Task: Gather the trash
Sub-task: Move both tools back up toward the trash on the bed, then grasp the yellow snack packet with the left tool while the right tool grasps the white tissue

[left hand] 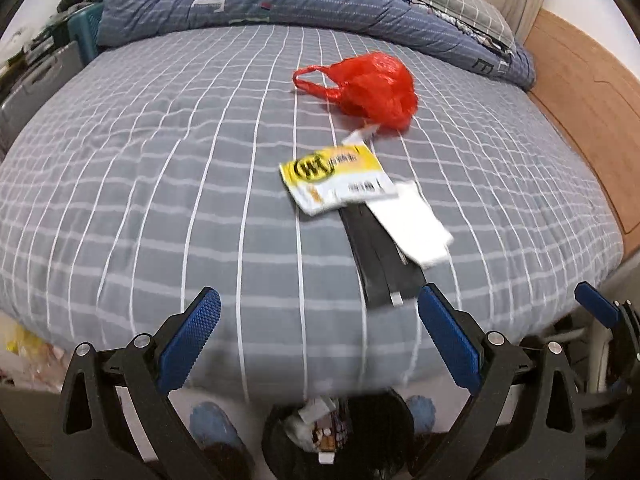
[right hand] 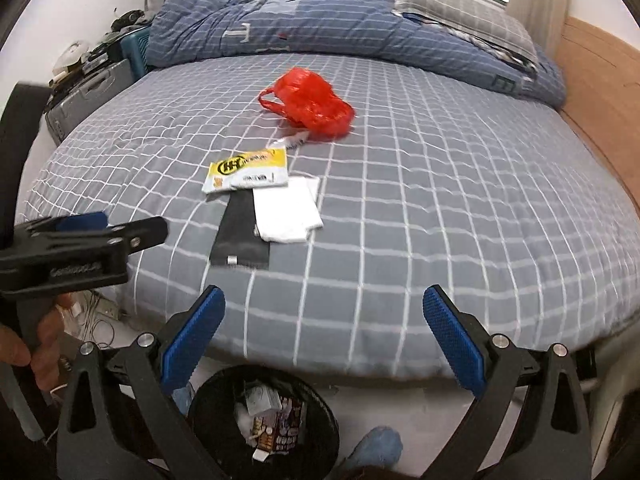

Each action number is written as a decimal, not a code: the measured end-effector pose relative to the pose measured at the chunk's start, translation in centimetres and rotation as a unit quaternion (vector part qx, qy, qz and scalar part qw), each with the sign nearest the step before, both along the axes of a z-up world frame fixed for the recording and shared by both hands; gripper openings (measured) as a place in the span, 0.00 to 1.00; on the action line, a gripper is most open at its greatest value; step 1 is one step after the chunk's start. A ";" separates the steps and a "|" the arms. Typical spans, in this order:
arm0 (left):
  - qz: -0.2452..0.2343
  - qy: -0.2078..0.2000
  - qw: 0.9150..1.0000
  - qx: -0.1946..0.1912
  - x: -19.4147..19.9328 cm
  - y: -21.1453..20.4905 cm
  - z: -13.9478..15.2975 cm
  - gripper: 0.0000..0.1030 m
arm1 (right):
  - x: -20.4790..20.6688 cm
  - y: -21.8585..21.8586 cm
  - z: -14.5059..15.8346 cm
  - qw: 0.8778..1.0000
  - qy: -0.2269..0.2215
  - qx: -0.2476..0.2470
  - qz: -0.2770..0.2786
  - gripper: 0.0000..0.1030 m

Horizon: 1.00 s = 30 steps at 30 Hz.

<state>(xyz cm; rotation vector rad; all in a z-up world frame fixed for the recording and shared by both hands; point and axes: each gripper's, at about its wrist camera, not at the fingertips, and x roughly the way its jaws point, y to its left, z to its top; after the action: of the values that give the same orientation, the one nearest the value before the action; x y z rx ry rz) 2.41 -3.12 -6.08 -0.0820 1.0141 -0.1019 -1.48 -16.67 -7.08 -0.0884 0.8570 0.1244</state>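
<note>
On the grey checked bed (left hand: 140, 184) (right hand: 440, 200) lie a crumpled red plastic bag (left hand: 368, 88) (right hand: 312, 104), a yellow and white packet (left hand: 332, 178) (right hand: 248, 170), a white wrapper (left hand: 412, 224) (right hand: 286, 208) and a black flat bag (left hand: 380, 264) (right hand: 240, 236). A black trash bin (left hand: 340, 436) (right hand: 264, 420) with wrappers inside stands on the floor below the bed's near edge. My left gripper (left hand: 320, 316) is open over that edge, nothing between its fingers; it also shows in the right wrist view as the left gripper (right hand: 92, 224). My right gripper (right hand: 324, 312) is open and empty too.
A folded blue quilt (right hand: 320, 24) and a checked pillow (right hand: 464, 12) lie at the bed's far end. A wooden bed frame (right hand: 600, 92) runs along the right. A cluttered grey case (right hand: 88, 92) stands at the left. A hand (right hand: 36, 344) and blue slippers (left hand: 212, 424) show.
</note>
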 end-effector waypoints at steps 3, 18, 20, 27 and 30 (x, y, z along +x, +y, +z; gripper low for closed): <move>-0.002 0.002 1.000 0.007 3.2 -0.1 -1.1 0.94 | 2.9 1.0 -1.1 1.000 0.005 0.001 0.015 0.90; -0.020 0.031 0.999 0.015 13.3 -1.7 -7.1 0.94 | 11.5 2.2 -7.9 0.997 0.033 0.055 0.042 0.70; -0.013 0.037 0.999 0.005 13.5 -1.3 -7.6 0.88 | 11.8 2.6 -8.0 0.997 0.032 0.051 0.055 0.61; 0.005 0.022 0.999 0.031 14.0 -1.3 -7.7 0.49 | 12.4 2.9 -8.1 0.995 0.040 0.051 0.069 0.30; 0.014 0.013 0.999 0.041 13.9 -1.2 -7.5 0.35 | 12.5 2.8 -8.1 0.996 0.040 0.046 0.071 0.22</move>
<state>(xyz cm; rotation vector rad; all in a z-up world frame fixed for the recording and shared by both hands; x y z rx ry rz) 16.30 -4.31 -13.59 -0.0223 1.0421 -0.0337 10.99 -13.87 -15.19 -0.0589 0.9231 0.3022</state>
